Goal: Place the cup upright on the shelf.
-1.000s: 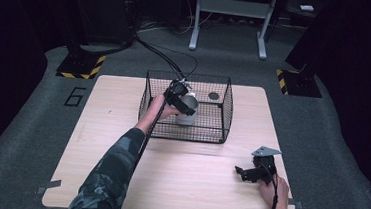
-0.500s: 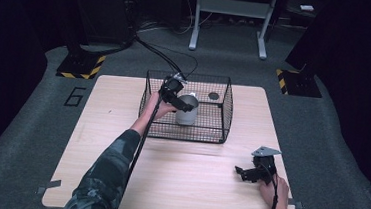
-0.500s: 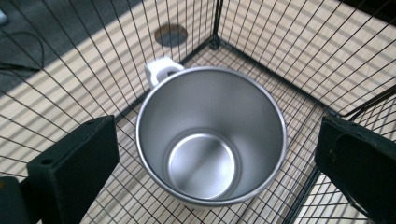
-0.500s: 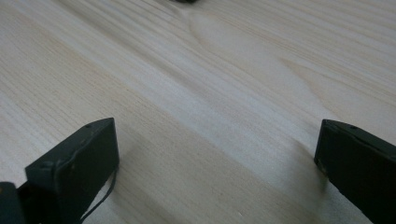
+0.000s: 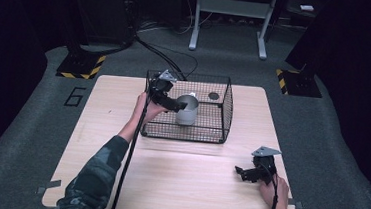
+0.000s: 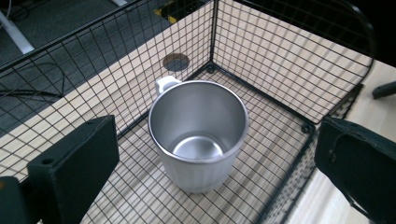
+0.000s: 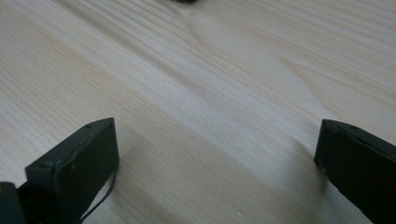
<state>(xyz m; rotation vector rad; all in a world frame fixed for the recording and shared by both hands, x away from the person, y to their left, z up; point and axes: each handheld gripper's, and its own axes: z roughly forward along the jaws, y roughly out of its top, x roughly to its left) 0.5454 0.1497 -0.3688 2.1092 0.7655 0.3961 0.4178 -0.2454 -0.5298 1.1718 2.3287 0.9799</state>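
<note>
- Hovering over the wire basket [image 5: 226, 105], the left hand-held gripper [image 5: 175, 105] has its jaws spread wide and grasps nothing
- Just ahead of and below that hand-held gripper, between the lines of its two jaws, a metal mug [image 6: 198, 133] stands upright on the basket's mesh floor, apart from both jaws
- The mug's handle [image 6: 164, 84] points away from the hand-held gripper, on the far side of the rim, toward a small dark disc [image 6: 176, 61] that lies near the basket's far corner
- The mug looks like thin steel with a pale outer wall: stiff, probably light, not fragile, but smooth and likely slippery under hard pads
- A sound hold would be across the rim, one jaw inside and one outside the near wall, or around the whole body if the opening allows; the handle is awkward to reach from this side
- The basket walls stand close beside the jaws, so any approach should come down from above to avoid snagging the mesh
- The right hand-held gripper [image 5: 243, 172] rests low on the bench [image 5: 192, 185], well apart from the basket, jaws open, with bare wood between them
</note>
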